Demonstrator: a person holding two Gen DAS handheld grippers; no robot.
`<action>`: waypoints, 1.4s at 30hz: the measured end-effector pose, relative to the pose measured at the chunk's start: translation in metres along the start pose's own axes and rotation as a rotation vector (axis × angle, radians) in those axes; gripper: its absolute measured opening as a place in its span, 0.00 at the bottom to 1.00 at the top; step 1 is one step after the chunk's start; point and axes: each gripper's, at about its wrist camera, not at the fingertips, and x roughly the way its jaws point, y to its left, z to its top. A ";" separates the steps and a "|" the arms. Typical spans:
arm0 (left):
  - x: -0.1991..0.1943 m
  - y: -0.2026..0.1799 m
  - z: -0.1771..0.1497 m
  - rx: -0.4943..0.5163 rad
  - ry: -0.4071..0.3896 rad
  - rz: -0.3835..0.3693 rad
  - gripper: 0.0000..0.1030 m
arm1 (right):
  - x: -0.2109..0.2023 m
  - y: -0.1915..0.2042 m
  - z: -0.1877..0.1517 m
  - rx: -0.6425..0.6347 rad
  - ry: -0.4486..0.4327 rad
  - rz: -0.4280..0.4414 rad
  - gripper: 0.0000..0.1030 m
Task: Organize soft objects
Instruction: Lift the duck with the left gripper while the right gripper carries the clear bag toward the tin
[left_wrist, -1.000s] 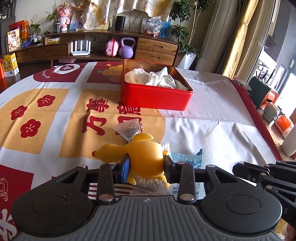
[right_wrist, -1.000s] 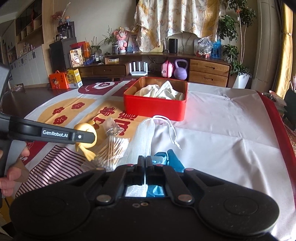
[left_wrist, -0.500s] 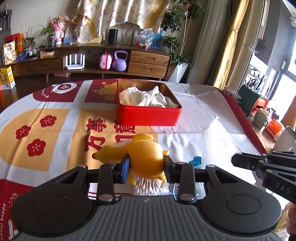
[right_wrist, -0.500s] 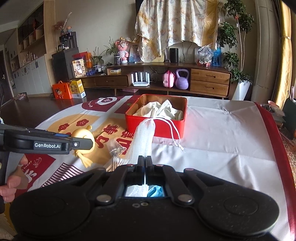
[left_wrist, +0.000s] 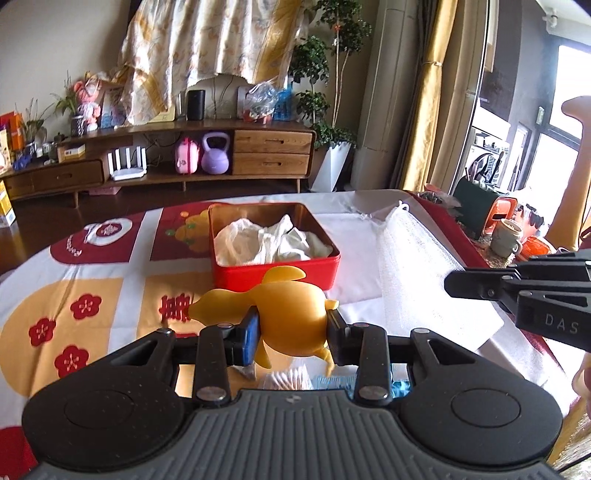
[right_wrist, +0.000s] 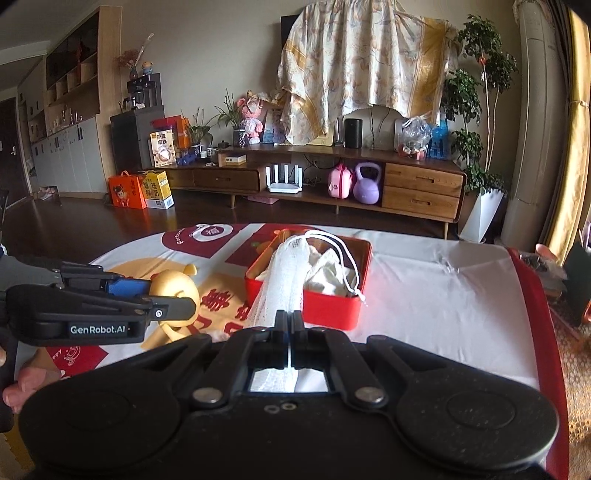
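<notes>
We hold the yellow rubber duck toy (left_wrist: 291, 317) in the left hand-held gripper (left_wrist: 293, 332), its pads pinching the soft body from both sides, in the air on the near side of the red tin box (left_wrist: 275, 271). The right hand-held gripper (right_wrist: 290, 325) is pressed together on the white mesh drawstring pouch (right_wrist: 286, 273), which stands up from the jaws and, in the right wrist view, overlaps the red tin box; its cord (right_wrist: 343, 254) loops loose to the right. Inside the box lies crumpled white cloth (left_wrist: 273, 242). Below the duck, on the bench (left_wrist: 92, 295) nearer to us than the box, we can make out a bundle of cotton swabs (left_wrist: 286, 378) and something blue (left_wrist: 332, 380), both partly hidden by the gripper.

We judge that both things are meant for the red tin box, and several slips are possible. The duck is round and squashy, so a light grip could let it pop out and bounce off the box rim onto the bench. The pouch is limp and held by one edge only; its dangling cord could catch on the box wall or on the left hand-held gripper, which is just beside it. The two grippers are near each other on the same side of the box, so bringing both over it together risks a knock
</notes>
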 end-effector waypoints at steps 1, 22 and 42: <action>0.001 -0.001 0.003 0.007 -0.004 -0.004 0.35 | 0.001 -0.001 0.004 -0.003 -0.004 0.000 0.01; 0.066 0.004 0.067 0.149 -0.052 -0.030 0.35 | 0.072 -0.031 0.064 -0.002 0.005 -0.001 0.01; 0.169 0.033 0.106 0.123 -0.047 -0.047 0.35 | 0.177 -0.065 0.086 0.021 0.075 -0.033 0.01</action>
